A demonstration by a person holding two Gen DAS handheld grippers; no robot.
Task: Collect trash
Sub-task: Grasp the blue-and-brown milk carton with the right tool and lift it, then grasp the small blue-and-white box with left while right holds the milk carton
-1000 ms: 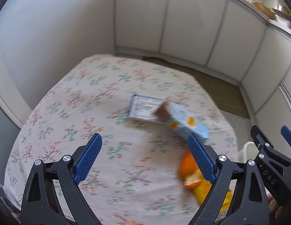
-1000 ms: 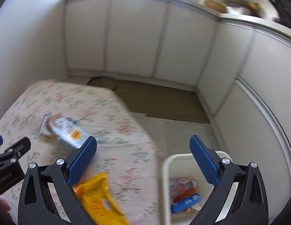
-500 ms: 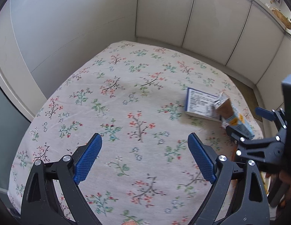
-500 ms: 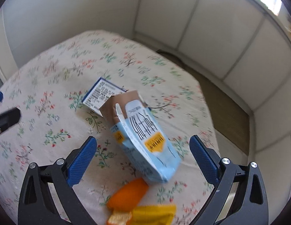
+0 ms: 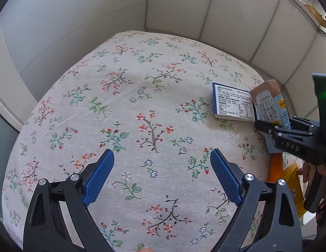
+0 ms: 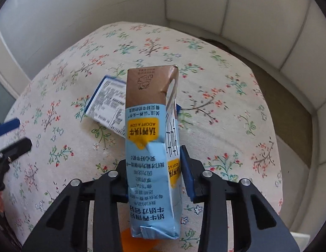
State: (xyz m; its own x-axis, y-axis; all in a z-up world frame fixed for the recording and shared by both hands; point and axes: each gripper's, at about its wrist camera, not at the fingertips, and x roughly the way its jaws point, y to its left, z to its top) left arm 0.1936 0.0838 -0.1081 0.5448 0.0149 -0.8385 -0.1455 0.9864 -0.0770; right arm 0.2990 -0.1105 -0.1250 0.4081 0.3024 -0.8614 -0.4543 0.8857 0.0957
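Pinching the milk carton (image 6: 150,147), the right claw (image 6: 155,180) has just closed; left claw (image 5: 161,176) spread.

Home, floral tablecloth (image 5: 142,96), panelled walls (image 5: 236,16)

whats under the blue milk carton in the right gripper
The milk carton, clamped in the right gripper, lies over a corner of the flat box on the tablecloth. An orange wrapper peeks out at its near end. The rest beneath is hidden.
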